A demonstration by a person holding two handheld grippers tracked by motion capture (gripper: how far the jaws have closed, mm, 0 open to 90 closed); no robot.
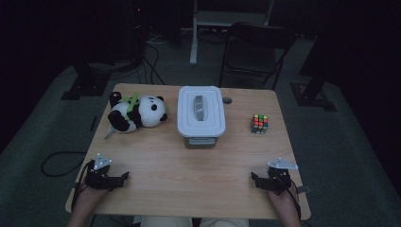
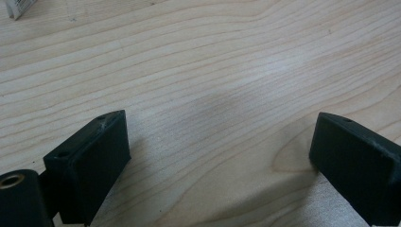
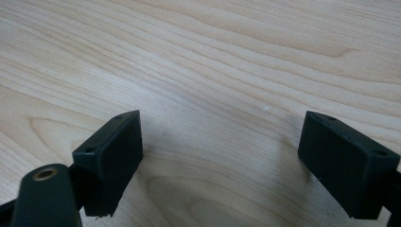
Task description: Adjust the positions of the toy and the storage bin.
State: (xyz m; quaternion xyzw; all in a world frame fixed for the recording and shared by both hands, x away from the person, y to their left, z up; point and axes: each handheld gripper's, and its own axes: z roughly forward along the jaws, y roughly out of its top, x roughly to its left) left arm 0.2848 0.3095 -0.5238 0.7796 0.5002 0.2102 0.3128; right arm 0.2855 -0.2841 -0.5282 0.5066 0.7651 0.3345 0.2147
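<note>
the left tool rested at the near left corner of the wooden counter, its jaws standing wide apart with nothing between them; in the left gripper view the two black jaws framed only bare wood grain. the right tool sat at the near right corner in the same way, jaws spread and empty, and the right gripper view likewise had plain counter between them. neither touched anything. the things nearest to them lay farther up the counter: a stuffed panda with a green strap lay on its side toward the far left, a white lidded storage box stood in the middle, and a rubik's cube sat alone toward the far right. the panda lay ahead of the left tool and a little inward, well apart from it, with its long axis running roughly left to right across the counter, head toward the box; the left hand was plainly the nearer one for it. the cube lay nearly straight ahead of the right tool, also well apart, and the right hand was nearer to that. the box, its long side running away from the person, lay between both, about equally far from each, so a lift of its lid would probably suit either hand or both
</note>
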